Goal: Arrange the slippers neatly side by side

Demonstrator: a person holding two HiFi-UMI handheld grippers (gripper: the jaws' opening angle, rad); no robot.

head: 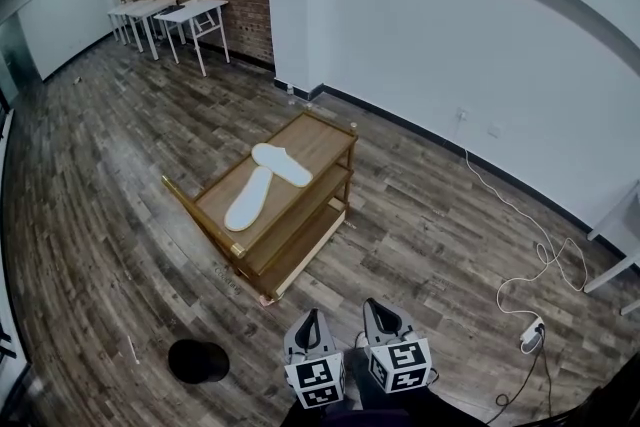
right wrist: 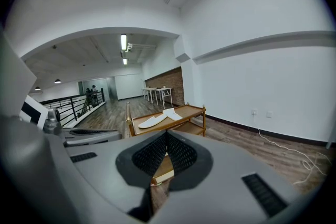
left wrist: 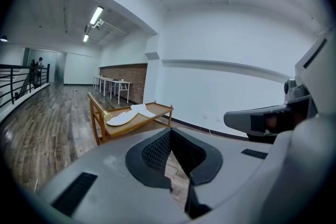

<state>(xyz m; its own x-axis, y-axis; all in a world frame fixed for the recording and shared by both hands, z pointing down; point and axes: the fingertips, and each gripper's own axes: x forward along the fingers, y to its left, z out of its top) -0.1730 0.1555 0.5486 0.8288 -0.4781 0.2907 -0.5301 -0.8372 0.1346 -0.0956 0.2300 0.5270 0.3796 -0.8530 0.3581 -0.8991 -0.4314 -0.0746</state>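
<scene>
Fingers [left wrist: 153, 153] of the left gripper [left wrist: 170, 132] are fully closed, pad against pad, and nothing is between them. The fingers [right wrist: 151, 155] of the right gripper [right wrist: 167, 135] are closed in the same way and also hold nothing. Both grippers are low and close together, side by side, pointing a little downward. I judge that they are closed simply because nothing to grasp is within reach.

Well ahead of the fingers a wooden cart [head: 318, 137] stands on the floor [head: 120, 245], and the two white slippers [head: 275, 163] lie on its top shelf. For the left gripper the cart is ahead and somewhat to the left. For the right gripper it is almost straight beyond the fingertips. The slippers are not parallel: they meet at their far ends, where one seems to lie over the other, and they spread apart toward the fingers like a letter V. So the arranging is not yet begun. In my judgement the fingers must first come near the cart and open, then turn one slipper until it lies beside the other.
</scene>
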